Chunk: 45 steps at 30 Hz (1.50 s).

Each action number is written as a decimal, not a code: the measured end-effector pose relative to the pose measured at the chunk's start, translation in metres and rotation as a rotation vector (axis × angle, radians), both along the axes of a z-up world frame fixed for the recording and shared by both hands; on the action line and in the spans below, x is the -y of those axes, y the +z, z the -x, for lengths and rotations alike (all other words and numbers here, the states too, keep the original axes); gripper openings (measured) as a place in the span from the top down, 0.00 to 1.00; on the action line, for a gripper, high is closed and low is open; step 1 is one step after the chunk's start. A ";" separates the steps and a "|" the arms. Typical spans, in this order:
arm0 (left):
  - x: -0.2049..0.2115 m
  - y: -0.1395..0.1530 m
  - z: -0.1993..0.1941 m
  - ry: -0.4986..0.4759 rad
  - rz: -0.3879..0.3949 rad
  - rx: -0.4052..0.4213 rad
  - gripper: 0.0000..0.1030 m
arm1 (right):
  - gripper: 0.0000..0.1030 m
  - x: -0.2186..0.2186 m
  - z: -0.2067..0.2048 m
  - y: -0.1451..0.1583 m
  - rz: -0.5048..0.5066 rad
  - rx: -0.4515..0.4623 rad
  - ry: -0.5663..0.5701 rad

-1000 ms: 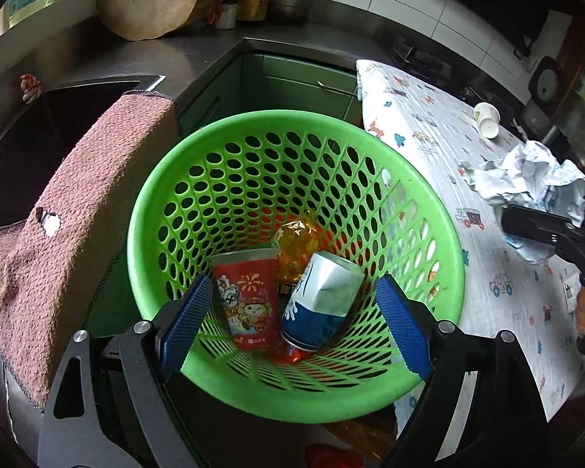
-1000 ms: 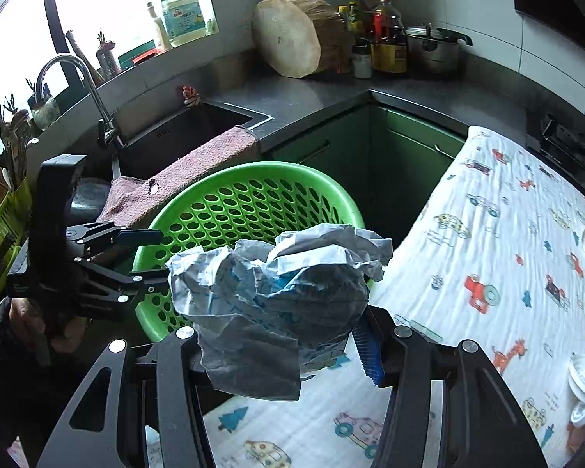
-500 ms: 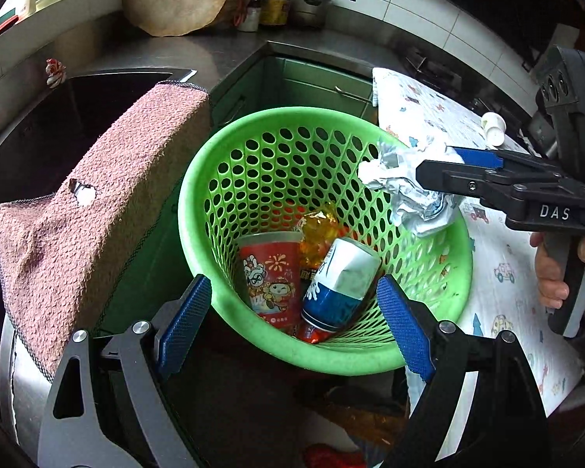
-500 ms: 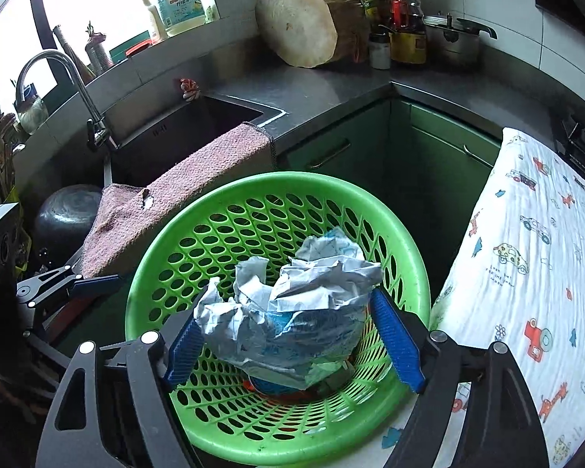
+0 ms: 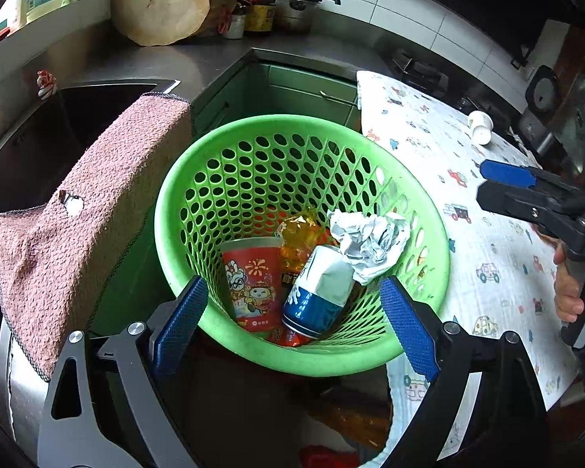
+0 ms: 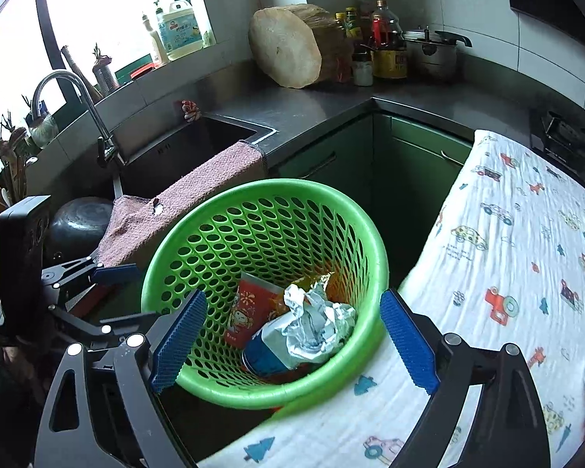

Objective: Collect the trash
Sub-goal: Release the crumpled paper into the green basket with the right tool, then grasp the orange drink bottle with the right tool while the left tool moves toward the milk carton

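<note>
Dropped! Half a second earlier the crumpled wrapper [image 6: 316,325] was between the right gripper's [image 6: 292,335] pads; it now lay in the green basket [image 6: 199,257], touching the blue can [image 5: 318,292]. Both grippers hung wide open and empty, the left gripper [image 5: 290,321] included. Remaining white cups [image 5: 479,126] sat on the tablecloth [image 6: 518,257], far right, nearer the right gripper.

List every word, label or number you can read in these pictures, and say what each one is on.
"DA": white letters on the right gripper body, cut off by the frame edge.
Red cup in the green basket: cartoon print, small text too small to read.
Blue and white can: markings unreadable.
Yellow wrapper: dark label, blurred.
Detergent jug on the windowsill: label blurred.
Sauce bottles: labels unreadable.
</note>
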<state>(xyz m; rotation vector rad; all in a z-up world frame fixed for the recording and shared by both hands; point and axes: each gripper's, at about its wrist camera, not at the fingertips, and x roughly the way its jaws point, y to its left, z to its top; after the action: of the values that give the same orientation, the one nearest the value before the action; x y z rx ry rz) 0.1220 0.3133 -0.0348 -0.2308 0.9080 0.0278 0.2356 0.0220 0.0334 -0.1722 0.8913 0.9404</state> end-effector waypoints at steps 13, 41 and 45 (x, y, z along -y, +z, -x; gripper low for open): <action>0.058 0.008 -0.012 -0.091 -0.009 0.006 0.11 | 0.13 0.157 0.027 0.004 0.128 0.077 -0.100; 0.187 0.004 -0.070 -0.238 -0.048 -0.033 0.11 | 0.12 0.331 -0.083 -0.050 0.678 0.232 0.039; 0.204 0.003 -0.085 -0.272 -0.049 -0.034 0.11 | 0.12 0.331 -0.095 -0.065 0.703 0.224 0.094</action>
<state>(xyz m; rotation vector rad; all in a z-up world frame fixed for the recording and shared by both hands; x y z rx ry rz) 0.2066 0.1096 -0.0320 -0.0602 0.9652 -0.1977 0.3308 -0.3087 -0.0315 -0.9099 0.9787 0.6429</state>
